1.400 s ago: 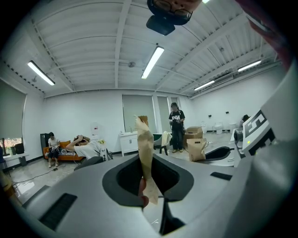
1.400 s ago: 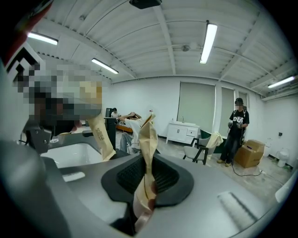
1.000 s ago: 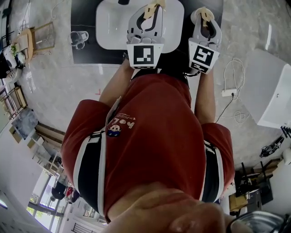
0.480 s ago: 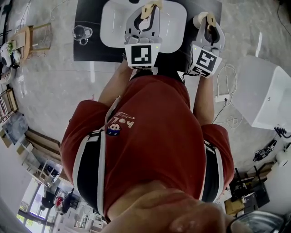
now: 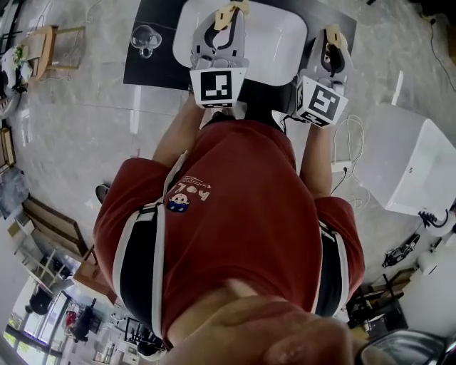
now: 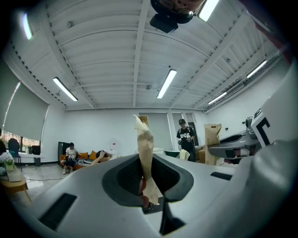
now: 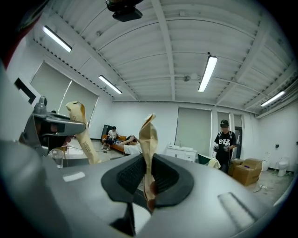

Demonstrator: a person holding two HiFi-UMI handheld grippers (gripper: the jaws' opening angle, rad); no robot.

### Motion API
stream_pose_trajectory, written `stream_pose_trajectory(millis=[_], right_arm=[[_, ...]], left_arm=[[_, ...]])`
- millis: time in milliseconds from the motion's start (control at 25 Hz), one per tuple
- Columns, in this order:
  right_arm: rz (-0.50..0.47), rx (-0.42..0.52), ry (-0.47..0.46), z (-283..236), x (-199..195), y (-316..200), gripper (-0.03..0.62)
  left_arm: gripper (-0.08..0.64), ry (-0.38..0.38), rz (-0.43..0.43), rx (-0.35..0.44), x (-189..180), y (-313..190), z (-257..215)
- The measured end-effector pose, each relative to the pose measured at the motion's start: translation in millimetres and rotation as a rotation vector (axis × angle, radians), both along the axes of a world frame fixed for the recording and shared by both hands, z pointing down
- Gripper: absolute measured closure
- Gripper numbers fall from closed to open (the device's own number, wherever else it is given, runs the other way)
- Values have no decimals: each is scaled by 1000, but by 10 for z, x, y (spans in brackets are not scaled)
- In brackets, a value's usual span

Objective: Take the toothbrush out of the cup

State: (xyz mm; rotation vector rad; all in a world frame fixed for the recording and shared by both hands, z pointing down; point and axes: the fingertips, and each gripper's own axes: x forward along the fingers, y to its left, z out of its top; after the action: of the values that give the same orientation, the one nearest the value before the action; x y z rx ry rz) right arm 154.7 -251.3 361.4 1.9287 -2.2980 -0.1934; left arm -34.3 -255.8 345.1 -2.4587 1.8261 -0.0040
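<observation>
Left gripper [image 5: 229, 13]: held out level in front of the person's red shirt [image 5: 242, 214], seen against the near left part of a white basin [image 5: 279, 41]. Its tape-wrapped jaws are clenched tip to tip with nothing between them. Right gripper [image 5: 333, 36]: held just right of the basin's edge, over the black counter [image 5: 153, 68]. Its jaws are likewise pressed together and empty. Cup [image 5: 146, 39]: clear glass, standing on the far left part of the counter, left of the basin and well apart from both grippers; it also shows low at the left of the right gripper view. Toothbrush: too small to make out in or beside the cup in any view. Floor [image 5: 78, 135]: pale marble. Wooden chair [image 5: 51, 51]: far left, beside the counter. White box-shaped unit [image 5: 410, 167]: on the floor at right. Power strip [image 5: 340, 166]: white, with cable, between the person and that unit. Far background of the left gripper view: a standing person [image 6: 185, 136] in a black shirt, and a seated person [image 6: 71, 152] on an orange sofa.
</observation>
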Motion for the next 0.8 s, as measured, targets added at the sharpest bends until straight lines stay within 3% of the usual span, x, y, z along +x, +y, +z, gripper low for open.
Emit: stream_pose_trajectory(millis=[200, 440, 800], right_arm=[[-64, 40, -32, -145, -360, 58, 540], [-92, 76, -63, -281, -740, 242, 540], [-83, 95, -84, -267, -1087, 516, 539]], left_arm=[[512, 0, -70, -2, -457, 173, -59], [512, -14, -128, 52, -960, 429, -184], [512, -35, -109, 29, -1321, 686, -146]])
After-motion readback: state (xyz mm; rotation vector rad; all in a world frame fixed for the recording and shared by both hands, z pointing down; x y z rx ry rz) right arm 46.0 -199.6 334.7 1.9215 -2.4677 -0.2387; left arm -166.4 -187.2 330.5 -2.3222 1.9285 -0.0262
